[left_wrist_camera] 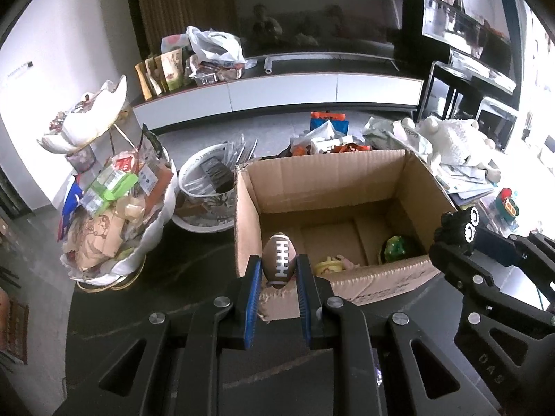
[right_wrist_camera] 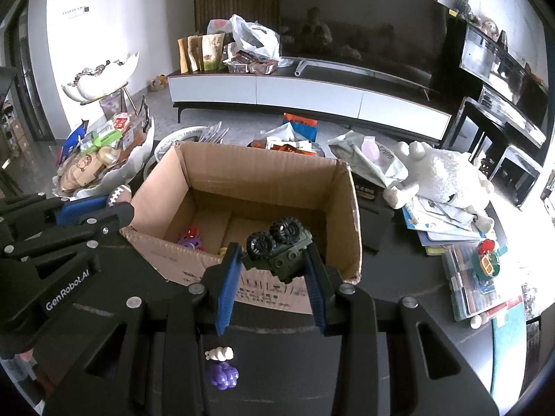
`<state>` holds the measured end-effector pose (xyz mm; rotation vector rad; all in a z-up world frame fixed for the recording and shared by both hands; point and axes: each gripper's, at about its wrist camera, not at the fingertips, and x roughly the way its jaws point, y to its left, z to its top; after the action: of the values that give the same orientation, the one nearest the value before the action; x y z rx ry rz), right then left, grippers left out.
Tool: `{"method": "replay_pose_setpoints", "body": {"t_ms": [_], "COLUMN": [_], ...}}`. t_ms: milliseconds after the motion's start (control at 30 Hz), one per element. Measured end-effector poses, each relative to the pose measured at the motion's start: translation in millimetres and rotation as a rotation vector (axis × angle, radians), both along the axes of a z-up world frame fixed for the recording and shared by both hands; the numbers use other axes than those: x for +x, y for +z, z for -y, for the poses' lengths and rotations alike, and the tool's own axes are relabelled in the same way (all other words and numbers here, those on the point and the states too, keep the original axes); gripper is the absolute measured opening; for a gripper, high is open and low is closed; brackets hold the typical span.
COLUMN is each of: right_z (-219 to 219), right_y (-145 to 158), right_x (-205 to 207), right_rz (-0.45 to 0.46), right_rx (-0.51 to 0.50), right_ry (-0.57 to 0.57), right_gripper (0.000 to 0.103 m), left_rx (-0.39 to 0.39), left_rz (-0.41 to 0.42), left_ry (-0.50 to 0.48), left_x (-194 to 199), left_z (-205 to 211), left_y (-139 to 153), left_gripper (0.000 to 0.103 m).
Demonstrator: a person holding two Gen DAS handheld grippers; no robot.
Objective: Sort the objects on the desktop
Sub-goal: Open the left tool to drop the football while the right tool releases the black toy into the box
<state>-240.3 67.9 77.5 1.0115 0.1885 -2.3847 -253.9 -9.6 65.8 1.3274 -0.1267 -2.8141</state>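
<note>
An open cardboard box (left_wrist_camera: 347,187) (right_wrist_camera: 263,176) stands on the dark table. My left gripper (left_wrist_camera: 279,263) is shut on a small brown toy football (left_wrist_camera: 279,258), held over the box's near left corner; the football (right_wrist_camera: 118,194) also shows at the box's left side in the right wrist view. My right gripper (right_wrist_camera: 274,254) is shut on a dark green toy truck (right_wrist_camera: 277,248) with black wheels, just above the box's near wall; the truck (left_wrist_camera: 458,228) appears at the right in the left wrist view. Inside the box lie a yellow toy (left_wrist_camera: 327,267), a green spotted toy (left_wrist_camera: 397,248) and a purple-red toy (right_wrist_camera: 190,237).
A white shell-shaped snack stand (left_wrist_camera: 114,208) and a white bowl (left_wrist_camera: 204,190) sit left of the box. A white plush toy (right_wrist_camera: 440,173), books and a plastic case (right_wrist_camera: 475,284) lie to the right. A small white and purple toy (right_wrist_camera: 222,369) rests on the table under my right gripper.
</note>
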Motion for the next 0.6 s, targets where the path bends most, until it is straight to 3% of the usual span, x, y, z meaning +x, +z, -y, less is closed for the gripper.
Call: {"method": "replay_pose_setpoints", "body": {"t_ms": [600], "right_z": [10], "right_y": [-14], "right_x": [-19], "right_rz": [0.025], "right_rx": [0.002], "right_ry": [0.0], "right_gripper": [0.033], "left_rx": [0.001], "left_rz": [0.04], "left_ry": [0.008], "left_x": [-36], "left_z": [-2], "left_y": [-18], "left_gripper": [0.018]}}
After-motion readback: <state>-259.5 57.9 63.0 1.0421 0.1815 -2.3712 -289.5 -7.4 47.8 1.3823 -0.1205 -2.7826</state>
